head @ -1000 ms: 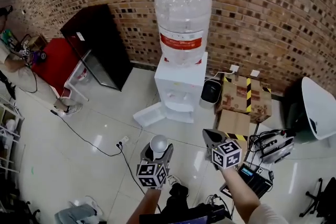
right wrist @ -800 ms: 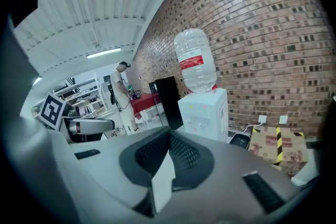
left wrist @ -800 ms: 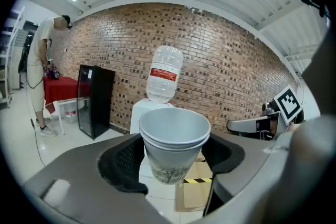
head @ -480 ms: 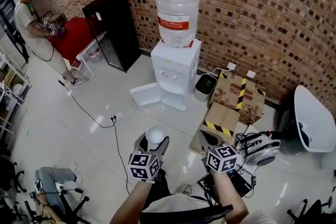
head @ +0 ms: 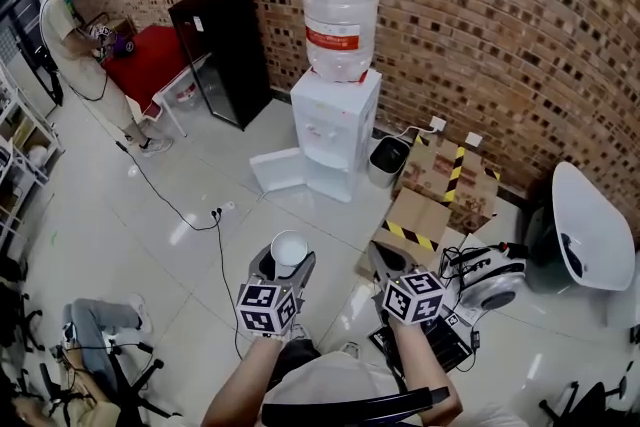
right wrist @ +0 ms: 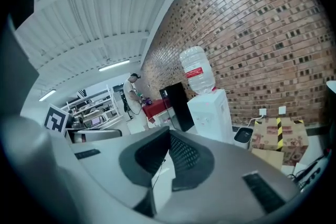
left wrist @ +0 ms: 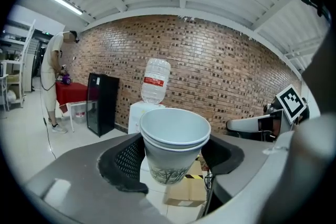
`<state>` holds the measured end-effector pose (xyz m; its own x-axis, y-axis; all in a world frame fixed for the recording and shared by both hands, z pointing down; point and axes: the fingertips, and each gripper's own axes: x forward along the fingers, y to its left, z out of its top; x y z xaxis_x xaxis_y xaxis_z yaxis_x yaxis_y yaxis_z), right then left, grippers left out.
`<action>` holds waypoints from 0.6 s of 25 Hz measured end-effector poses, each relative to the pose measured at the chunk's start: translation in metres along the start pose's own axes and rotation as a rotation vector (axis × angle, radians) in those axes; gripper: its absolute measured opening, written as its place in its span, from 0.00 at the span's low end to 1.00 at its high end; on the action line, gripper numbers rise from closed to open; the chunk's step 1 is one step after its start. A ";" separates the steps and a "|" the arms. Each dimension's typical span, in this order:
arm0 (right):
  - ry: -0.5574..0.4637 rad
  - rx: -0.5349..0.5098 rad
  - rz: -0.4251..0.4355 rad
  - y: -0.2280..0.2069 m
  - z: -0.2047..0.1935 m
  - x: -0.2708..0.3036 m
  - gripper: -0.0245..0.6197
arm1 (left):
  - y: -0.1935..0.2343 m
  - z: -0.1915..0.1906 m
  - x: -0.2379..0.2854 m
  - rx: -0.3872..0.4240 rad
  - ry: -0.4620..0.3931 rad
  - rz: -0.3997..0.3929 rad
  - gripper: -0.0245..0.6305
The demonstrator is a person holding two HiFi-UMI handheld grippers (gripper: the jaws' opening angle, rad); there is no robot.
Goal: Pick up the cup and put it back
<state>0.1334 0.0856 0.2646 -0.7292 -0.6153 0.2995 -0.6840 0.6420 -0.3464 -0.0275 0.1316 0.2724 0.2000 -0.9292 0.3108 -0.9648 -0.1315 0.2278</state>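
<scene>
1. Cups [left wrist: 173, 147]: two white paper ones, nested, upright, clamped between the left gripper's [head: 283, 267] widely spread jaws, above the tiled floor [head: 150, 245].
2. Right gripper [head: 383, 255]: jaws drawn together, holding nothing.
3. Water dispenser [head: 335, 130]: one, against the brick wall [head: 500, 35], one bottle [head: 341, 10] on top; two taped cardboard boxes [head: 447, 177] beside it.

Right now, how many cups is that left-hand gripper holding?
2. The outer cup sits upright between the left gripper's jaws. The inner cup is nested inside it, its rim just above. More nested deeper could be hidden.
</scene>
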 end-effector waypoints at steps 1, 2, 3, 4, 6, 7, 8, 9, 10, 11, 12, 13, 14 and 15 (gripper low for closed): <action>-0.001 0.000 0.004 0.005 0.000 -0.001 0.05 | 0.002 0.001 -0.002 0.003 -0.001 0.000 0.56; -0.003 0.001 0.007 0.009 0.001 -0.001 0.05 | 0.003 0.002 -0.003 0.005 0.001 0.000 0.56; -0.006 0.003 0.009 0.013 0.001 -0.001 0.05 | 0.005 0.002 -0.004 0.006 0.004 -0.001 0.56; -0.007 0.003 0.011 0.016 0.002 -0.001 0.05 | 0.006 0.002 -0.006 0.006 0.008 -0.002 0.56; -0.009 -0.004 0.013 0.022 0.004 0.000 0.05 | 0.009 0.001 -0.011 0.005 0.013 -0.004 0.56; -0.009 -0.010 0.013 0.025 0.005 0.000 0.05 | 0.011 0.003 -0.012 0.004 0.012 -0.005 0.56; -0.009 -0.016 0.013 0.027 0.006 0.000 0.05 | 0.012 0.005 -0.012 0.002 0.009 -0.007 0.56; -0.009 -0.022 0.012 0.029 0.007 0.000 0.05 | 0.012 0.007 -0.012 0.001 0.007 -0.009 0.56; -0.009 -0.027 0.011 0.030 0.008 0.000 0.05 | 0.012 0.008 -0.013 0.001 0.004 -0.010 0.56; -0.008 -0.031 0.009 0.030 0.008 0.000 0.05 | 0.013 0.008 -0.013 0.003 0.003 -0.010 0.56; -0.007 -0.034 0.008 0.031 0.008 0.000 0.05 | 0.013 0.009 -0.014 0.004 0.002 -0.011 0.56; -0.005 -0.036 0.008 0.032 0.007 0.000 0.05 | 0.013 0.009 -0.014 0.004 0.002 -0.011 0.56; -0.001 -0.036 0.008 0.033 0.006 0.000 0.05 | 0.014 0.009 -0.015 0.003 0.002 -0.012 0.56; 0.003 -0.036 0.009 0.035 0.005 0.001 0.05 | 0.015 0.009 -0.015 0.003 0.004 -0.012 0.56</action>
<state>0.1093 0.1052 0.2481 -0.7355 -0.6081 0.2988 -0.6775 0.6637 -0.3169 -0.0461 0.1408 0.2630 0.2121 -0.9262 0.3117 -0.9628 -0.1434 0.2291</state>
